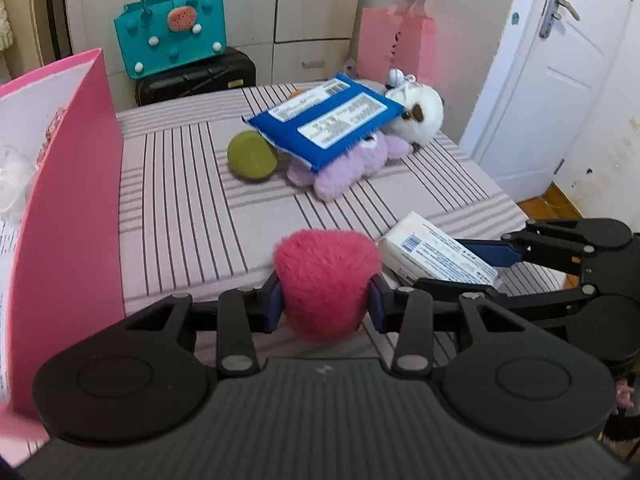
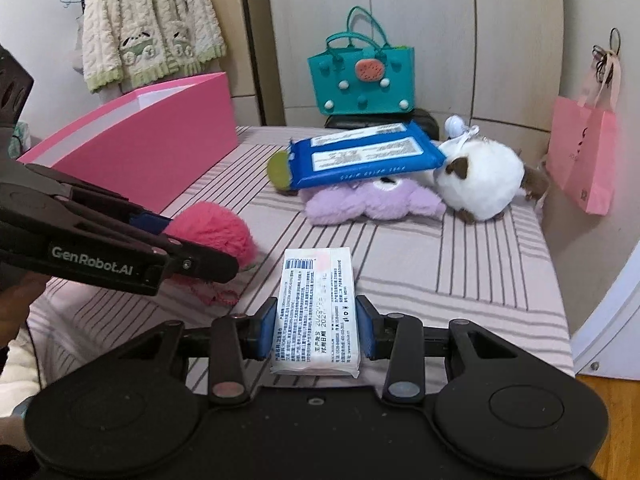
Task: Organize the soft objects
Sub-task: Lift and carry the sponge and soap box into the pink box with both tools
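My left gripper (image 1: 325,305) is shut on a fluffy pink ball (image 1: 326,280) just above the striped bed; the ball also shows in the right wrist view (image 2: 214,232). My right gripper (image 2: 316,330) is shut on a white tissue pack (image 2: 316,312), also seen in the left wrist view (image 1: 436,254). Farther back lie a blue tissue pack (image 1: 326,118) on a purple plush (image 1: 344,168), a white plush (image 1: 420,110) and a green round cushion (image 1: 251,155).
An open pink box (image 1: 68,216) stands at the left of the bed (image 1: 192,216). A teal bag (image 1: 170,36) sits on a black case behind. A pink paper bag (image 1: 394,46) hangs at the back right. A white door (image 1: 548,80) is right.
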Demonstrator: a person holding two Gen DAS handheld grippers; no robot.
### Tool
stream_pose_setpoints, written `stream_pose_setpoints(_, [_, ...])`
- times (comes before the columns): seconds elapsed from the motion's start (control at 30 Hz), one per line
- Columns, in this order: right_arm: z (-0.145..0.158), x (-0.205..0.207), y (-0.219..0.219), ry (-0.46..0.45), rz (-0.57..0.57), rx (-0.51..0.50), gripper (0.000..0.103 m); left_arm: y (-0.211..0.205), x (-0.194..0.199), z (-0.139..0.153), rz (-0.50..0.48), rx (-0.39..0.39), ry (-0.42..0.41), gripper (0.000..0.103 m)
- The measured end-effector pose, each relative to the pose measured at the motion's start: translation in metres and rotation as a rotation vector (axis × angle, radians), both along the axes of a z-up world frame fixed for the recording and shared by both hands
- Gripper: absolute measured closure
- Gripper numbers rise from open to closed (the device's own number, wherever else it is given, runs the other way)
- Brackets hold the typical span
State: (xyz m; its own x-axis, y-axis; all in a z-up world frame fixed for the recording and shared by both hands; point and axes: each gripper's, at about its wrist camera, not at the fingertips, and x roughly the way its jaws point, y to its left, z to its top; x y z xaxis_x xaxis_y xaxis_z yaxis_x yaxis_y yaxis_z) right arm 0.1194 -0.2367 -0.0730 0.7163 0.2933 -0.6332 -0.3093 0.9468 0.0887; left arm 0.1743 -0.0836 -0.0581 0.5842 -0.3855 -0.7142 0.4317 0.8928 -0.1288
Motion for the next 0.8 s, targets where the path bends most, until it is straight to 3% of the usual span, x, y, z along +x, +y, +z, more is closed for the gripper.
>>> stream_pose_setpoints(0.43, [0.017, -0.029, 0.016, 0.052, 0.105, 0.013, 0.058, 0.027, -0.047, 0.019, -0.059, -0.005, 0.039, 0.063])
stream_pose_setpoints(0.63, [0.028, -0.036, 0.024, 0.092, 0.132, 0.013, 0.058, 0.040, -0.055, 0.023, -0.114, -0.027, 0.129, 0.063])
stream_pose_setpoints(0.8, [0.037, -0.043, 0.029, 0.107, 0.147, 0.012, 0.058, 0.047, -0.063, 0.030, -0.149, -0.017, 0.147, 0.063])
